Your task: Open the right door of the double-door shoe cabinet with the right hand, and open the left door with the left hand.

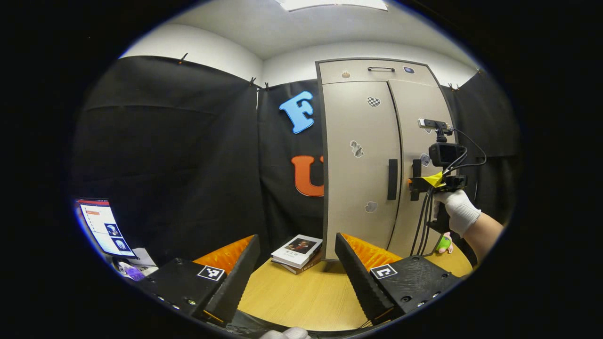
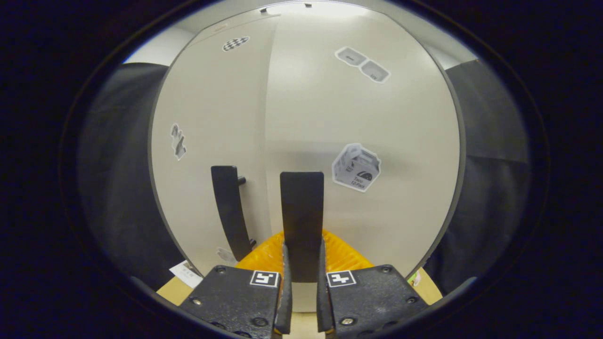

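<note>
Two doors, both closed, face you on the shoe cabinet (image 1: 362, 155), which stands on the worktop (image 1: 301, 292) toward the right of the left gripper view. Your right gripper (image 2: 301, 263) is at the right door handle (image 2: 301, 207): in the right gripper view its fingers (image 2: 285, 292) sit close together with the dark vertical handle rising between them, each finger against one side of it. In the left gripper view you can see that same gripper farther off, held by your gloved hand (image 1: 454, 209), reaching the handle on the right door (image 1: 417, 160). The left door handle (image 2: 231, 209) stands just beside it, free, on the left door (image 1: 360, 165).

Your left gripper (image 1: 297, 268) hangs back from the cabinet, over the worktop, with its fingers (image 1: 235, 278) spread wide and nothing between them. It points roughly at the cabinet's lower left corner.

A stack of books (image 1: 297, 253) lies on the worktop just left of the cabinet's base. A screen (image 1: 104, 227) glows at the far left edge. Small stickers dot both doors, and a short handle (image 1: 380, 69) sits on the panel above them.
</note>
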A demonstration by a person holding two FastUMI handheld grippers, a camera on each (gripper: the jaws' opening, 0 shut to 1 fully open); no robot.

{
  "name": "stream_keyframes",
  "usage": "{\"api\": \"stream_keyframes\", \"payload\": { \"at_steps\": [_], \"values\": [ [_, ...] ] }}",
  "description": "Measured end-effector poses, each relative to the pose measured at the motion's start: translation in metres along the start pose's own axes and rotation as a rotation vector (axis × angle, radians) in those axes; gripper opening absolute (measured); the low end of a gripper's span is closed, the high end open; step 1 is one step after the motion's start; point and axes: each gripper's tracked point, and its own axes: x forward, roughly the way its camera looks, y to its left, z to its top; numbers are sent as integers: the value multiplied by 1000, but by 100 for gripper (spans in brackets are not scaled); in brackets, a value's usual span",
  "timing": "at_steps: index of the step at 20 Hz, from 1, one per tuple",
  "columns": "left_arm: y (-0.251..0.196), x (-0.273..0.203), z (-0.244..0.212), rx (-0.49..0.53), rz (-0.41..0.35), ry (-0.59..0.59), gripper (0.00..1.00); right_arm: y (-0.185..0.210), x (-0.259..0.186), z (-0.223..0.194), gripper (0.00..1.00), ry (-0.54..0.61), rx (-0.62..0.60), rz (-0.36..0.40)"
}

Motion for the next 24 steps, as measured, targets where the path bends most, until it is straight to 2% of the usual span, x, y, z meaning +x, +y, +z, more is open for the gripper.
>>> {"api": "stream_keyframes", "payload": {
  "at_steps": [9,16,19,24],
  "values": [
    [-12,-17,-10,-3,-86,11,96,-12,-36,-2,21,-19,18,7],
    [-27,-29,-11,6,-182,3,96,-26,-53,-5,19,-26,34,-34],
    [-34,-33,-14,4,-221,5,96,-38,-58,-4,18,-32,28,-75],
    [-49,-36,-14,8,-267,2,96,-54,-67,-6,12,-32,25,-113]
  ]
}}
